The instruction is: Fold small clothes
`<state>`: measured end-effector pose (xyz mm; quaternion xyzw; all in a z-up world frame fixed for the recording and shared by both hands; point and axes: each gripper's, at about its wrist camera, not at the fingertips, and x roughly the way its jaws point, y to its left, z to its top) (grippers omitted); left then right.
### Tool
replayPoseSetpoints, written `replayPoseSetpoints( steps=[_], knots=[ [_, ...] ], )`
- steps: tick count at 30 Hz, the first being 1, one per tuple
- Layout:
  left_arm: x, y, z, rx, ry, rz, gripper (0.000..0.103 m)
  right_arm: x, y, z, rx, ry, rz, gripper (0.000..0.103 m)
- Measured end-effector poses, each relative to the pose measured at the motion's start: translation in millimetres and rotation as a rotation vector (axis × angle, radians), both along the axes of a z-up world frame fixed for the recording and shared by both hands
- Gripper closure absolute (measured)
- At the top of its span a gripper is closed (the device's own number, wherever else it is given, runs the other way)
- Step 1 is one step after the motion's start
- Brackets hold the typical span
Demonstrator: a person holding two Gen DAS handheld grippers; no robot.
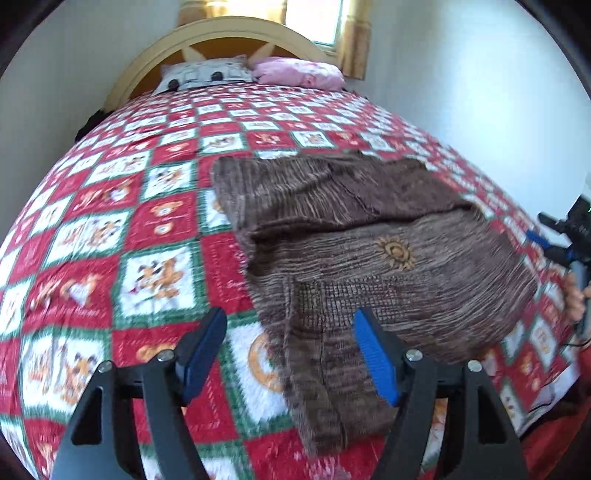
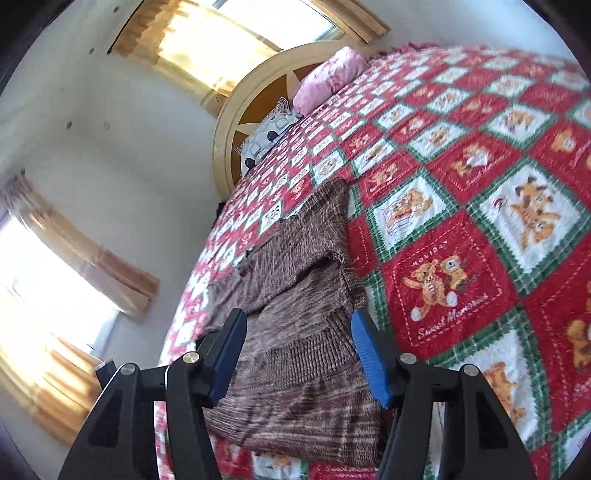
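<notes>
A brown knitted sweater [image 1: 351, 236] with a small orange sun emblem lies partly folded on the bed. One sleeve [image 1: 325, 376] runs toward me. My left gripper [image 1: 290, 350] is open and empty above that sleeve's end. In the right wrist view the sweater [image 2: 295, 295] lies ahead and below. My right gripper [image 2: 299, 354] is open and empty just above its near hem. The right gripper also shows at the right edge of the left wrist view [image 1: 569, 236], held by a hand.
The bed has a red, white and green teddy-bear blanket [image 1: 110, 240]. A patterned pillow [image 1: 207, 74] and a pink pillow [image 1: 299, 72] lie by the wooden headboard [image 1: 229, 33]. White walls and curtained windows [image 2: 48, 280] surround the bed.
</notes>
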<state>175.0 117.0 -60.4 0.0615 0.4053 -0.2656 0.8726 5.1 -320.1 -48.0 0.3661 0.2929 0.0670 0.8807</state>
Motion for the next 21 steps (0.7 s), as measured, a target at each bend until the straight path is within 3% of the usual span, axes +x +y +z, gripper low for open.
replayPoseSetpoints(
  steps=[2,6,12,17,20,21],
  knots=[
    [4.1,-7.7,-5.4,-0.016,0.002,-0.023,0.032,-3.9,6.0,1.9,-0.029,0.009,-0.001,0.043],
    [9.0,-19.6,-13.6,-0.054,0.02,-0.063,0.05,-12.7,15.5,2.7,-0.113,0.031,0.001,0.043],
    [15.8,-23.4,-31.3,-0.035,0.079,-0.001,0.05,-20.0,20.4,0.8,-0.157,0.039,0.007,0.043],
    [6.3,-15.9,-31.7,-0.095,0.085,0.01,0.051,-20.4,21.3,-5.7,-0.16,0.058,0.01,0.043],
    [-1.7,-21.7,-31.0,-0.089,0.074,-0.029,0.067,-20.9,20.7,-10.4,-0.154,0.066,0.001,0.043],
    [-3.7,-24.5,-30.8,-0.073,0.062,-0.036,0.067,-21.6,20.9,-10.7,-0.155,0.067,-0.003,0.043]
  ],
)
